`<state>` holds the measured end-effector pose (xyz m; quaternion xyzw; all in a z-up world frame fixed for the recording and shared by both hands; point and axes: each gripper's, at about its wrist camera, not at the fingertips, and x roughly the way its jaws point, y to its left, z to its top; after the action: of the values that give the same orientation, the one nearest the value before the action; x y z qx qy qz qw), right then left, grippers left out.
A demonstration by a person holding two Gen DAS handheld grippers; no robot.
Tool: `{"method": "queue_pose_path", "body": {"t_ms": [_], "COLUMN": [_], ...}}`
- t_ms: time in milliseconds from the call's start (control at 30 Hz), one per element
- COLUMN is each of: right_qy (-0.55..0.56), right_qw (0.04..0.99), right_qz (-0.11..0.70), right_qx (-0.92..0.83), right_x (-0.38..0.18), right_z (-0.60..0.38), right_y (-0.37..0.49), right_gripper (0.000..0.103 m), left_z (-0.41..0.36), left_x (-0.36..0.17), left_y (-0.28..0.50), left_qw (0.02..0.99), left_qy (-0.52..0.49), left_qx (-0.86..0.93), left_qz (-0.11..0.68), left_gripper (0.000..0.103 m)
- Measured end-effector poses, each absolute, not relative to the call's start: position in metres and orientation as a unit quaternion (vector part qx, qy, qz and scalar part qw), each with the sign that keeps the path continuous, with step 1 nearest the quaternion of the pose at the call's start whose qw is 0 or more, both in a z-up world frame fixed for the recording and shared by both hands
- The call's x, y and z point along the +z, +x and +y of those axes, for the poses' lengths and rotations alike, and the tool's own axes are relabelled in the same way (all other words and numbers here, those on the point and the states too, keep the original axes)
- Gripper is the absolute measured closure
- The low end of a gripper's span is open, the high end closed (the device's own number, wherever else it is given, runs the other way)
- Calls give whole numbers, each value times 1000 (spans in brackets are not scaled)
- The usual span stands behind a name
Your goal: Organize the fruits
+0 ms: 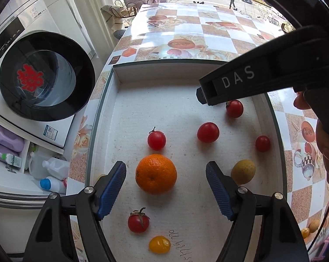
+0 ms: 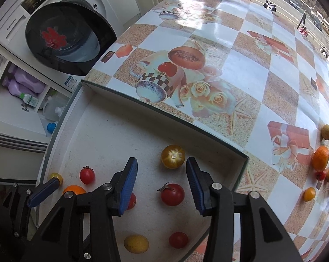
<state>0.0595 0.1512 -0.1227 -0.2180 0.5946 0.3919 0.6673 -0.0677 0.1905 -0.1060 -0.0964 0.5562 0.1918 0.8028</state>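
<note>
Fruits are mostly gathered in the white tray (image 1: 112,118) on the counter (image 2: 247,69): an orange (image 1: 156,174), several red tomatoes (image 1: 156,140), a yellow tomato (image 1: 159,244) and a small yellowish fruit (image 1: 243,171) are seen lying apart on its floor, none stacked. By the right wrist view a striped tomato (image 2: 172,156) is also in the tray, near its far wall. The job is judged well along but not finished, since a loose cluster (image 2: 321,158) of an orange and small fruits is seen left on the counter's patterned cloth, well apart from the tray at the right edge. The left claw (image 1: 166,190) is released, its pads standing either side of the orange without pressing on it. The right claw (image 2: 161,185) is likewise released and empty, held over a red tomato (image 2: 172,194). Nothing is seen blocking the way between tray and cluster; the tray's raised wall must be cleared on each trip. A washing machine (image 1: 44,74) and detergent bottles (image 1: 5,139) are seen beside the counter, off the work area.
</note>
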Motion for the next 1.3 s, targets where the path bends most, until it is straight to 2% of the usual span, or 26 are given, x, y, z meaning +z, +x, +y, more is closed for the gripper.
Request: {"method": "queue_pose_path", "body": {"t_ms": [33, 100, 167, 400, 467, 500, 533, 567, 600, 1300], "right_qy": [-214, -206, -200, -184, -186, -187, -188, -188, -187, -205], "right_qw": [667, 666, 667, 672, 674, 676, 678, 679, 679, 672], "right_qz": [596, 598, 597, 608, 611, 611, 610, 611, 614, 645], "right_qx": [393, 396, 399, 379, 371, 368, 364, 361, 356, 300], "right_x": [-121, -115, -107, -84, -80, -78, -76, -74, -73, -26], "right_z": [150, 147, 145, 128, 122, 119, 115, 112, 108, 50], "right_y": [60, 59, 56, 49, 45, 43, 41, 39, 38, -15], "right_gripper": [47, 31, 25, 14, 8, 1, 0, 0, 0, 0], "left_z": [191, 191, 190, 187, 186, 185, 185, 185, 185, 174], "left_x": [-105, -103, -99, -92, -89, -88, -87, -86, -84, -45], "left_y": [-68, -68, -69, -78, -83, -85, -87, -89, -92, -130], "left_qw": [801, 799, 797, 785, 784, 783, 781, 779, 778, 748], "left_qy": [-100, -105, -106, -109, -110, -112, -116, -121, -124, -103], "left_qx": [191, 190, 191, 193, 193, 193, 192, 191, 192, 190], "left_qz": [558, 561, 563, 578, 579, 580, 582, 585, 585, 627], "left_gripper": [26, 26, 26, 26, 26, 26, 23, 14, 0, 0]}}
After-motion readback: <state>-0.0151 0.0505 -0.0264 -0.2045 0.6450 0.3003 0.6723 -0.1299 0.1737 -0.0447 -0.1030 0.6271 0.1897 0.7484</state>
